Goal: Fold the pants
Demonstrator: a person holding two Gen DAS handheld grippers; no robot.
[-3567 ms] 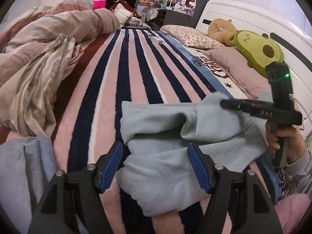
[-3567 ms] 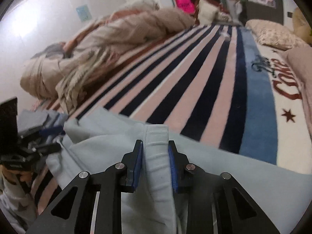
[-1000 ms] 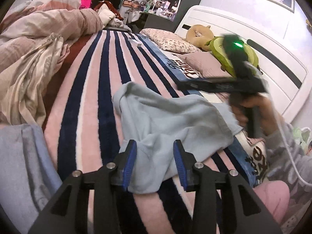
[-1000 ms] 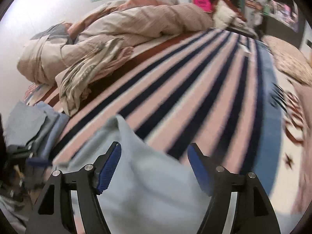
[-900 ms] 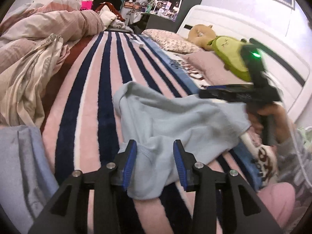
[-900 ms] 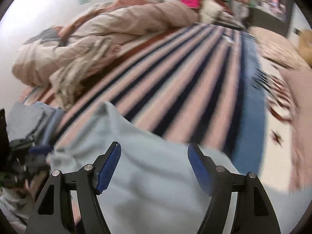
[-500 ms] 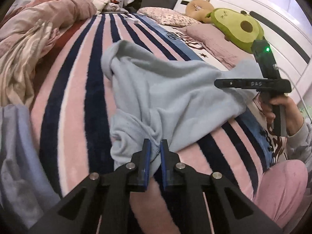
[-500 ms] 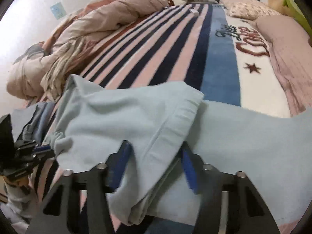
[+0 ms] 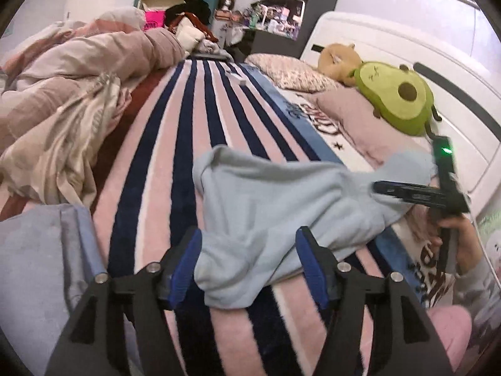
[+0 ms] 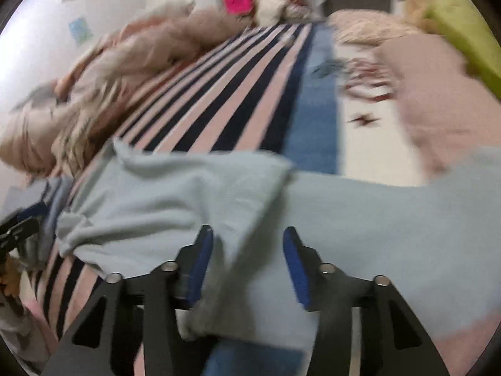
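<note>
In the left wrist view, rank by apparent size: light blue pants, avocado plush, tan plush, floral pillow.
1. light blue pants, though nearest the camera
2. floral pillow and avocado plush: too alike to rank
3. tan plush, partly hidden behind the avocado

Rumpled pale-blue pants (image 9: 281, 206) on striped blanket (image 9: 188, 131)
</note>
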